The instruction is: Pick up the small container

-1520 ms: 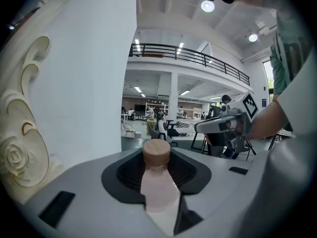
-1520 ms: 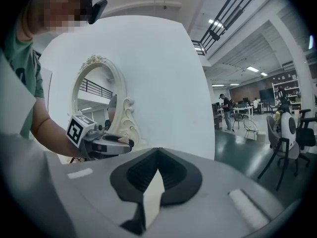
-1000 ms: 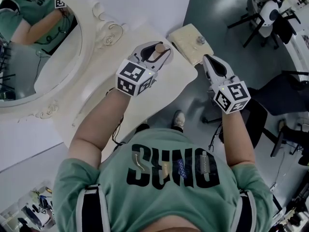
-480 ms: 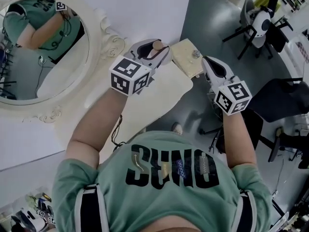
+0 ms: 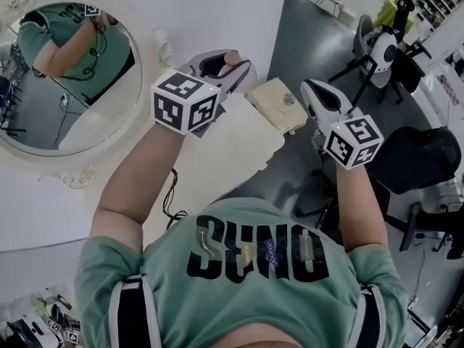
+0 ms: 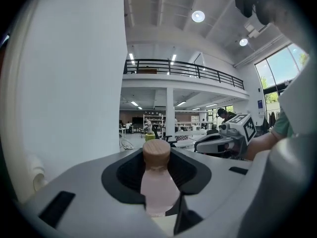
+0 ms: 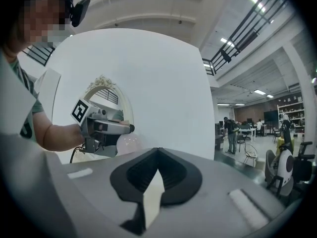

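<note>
The small container is a pale pink bottle point(image 6: 157, 187) with a round wooden cap point(image 5: 233, 56). My left gripper point(image 6: 159, 175) is shut on the bottle's body and holds it upright in the air above the cream table top point(image 5: 217, 158). In the head view the left gripper point(image 5: 230, 69) is at upper middle, near the white wall. My right gripper point(image 5: 308, 89) hovers to its right, just past the table's edge. Its tips meet with nothing between them point(image 7: 157, 155). The right gripper view shows the left gripper point(image 7: 106, 128) from the side.
A cream box with a small metal knob point(image 5: 275, 104) sits at the table's right corner, between the two grippers. An ornate oval mirror point(image 5: 65, 78) leans on the wall at left. Office chairs point(image 5: 377, 49) stand on the grey floor to the right.
My left gripper has risen with the bottle and drawn away from the cream box, toward the wall. The right gripper has stayed beside the box.
</note>
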Available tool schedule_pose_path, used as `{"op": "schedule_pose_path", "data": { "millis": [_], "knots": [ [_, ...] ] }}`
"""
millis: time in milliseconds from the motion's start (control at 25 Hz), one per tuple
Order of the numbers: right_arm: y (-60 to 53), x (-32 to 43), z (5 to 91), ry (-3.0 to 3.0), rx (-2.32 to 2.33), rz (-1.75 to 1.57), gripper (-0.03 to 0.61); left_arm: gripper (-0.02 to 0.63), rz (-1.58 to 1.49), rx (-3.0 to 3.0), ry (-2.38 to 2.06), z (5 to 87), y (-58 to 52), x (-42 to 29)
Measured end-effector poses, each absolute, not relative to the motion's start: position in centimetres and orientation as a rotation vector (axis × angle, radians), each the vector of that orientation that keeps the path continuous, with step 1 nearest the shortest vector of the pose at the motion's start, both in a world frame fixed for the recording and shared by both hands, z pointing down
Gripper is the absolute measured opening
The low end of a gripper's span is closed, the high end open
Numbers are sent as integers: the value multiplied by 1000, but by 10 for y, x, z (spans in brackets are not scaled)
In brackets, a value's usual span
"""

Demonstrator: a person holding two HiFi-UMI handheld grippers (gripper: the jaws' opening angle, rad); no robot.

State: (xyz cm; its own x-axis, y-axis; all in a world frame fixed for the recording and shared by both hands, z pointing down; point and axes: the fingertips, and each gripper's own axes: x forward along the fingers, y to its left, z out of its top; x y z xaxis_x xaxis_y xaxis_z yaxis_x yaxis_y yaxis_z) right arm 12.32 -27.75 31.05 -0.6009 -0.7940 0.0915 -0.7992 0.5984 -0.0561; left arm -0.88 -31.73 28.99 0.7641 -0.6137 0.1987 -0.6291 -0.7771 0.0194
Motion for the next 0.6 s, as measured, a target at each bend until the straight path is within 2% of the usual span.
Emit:
{"op": "schedule_pose_path", "data": {
  "millis": [600],
  "knots": [
    [-269, 122, 238, -2827, 1379, 29, 11, 137, 312, 2986, -1014, 182, -306, -6]
  ]
}}
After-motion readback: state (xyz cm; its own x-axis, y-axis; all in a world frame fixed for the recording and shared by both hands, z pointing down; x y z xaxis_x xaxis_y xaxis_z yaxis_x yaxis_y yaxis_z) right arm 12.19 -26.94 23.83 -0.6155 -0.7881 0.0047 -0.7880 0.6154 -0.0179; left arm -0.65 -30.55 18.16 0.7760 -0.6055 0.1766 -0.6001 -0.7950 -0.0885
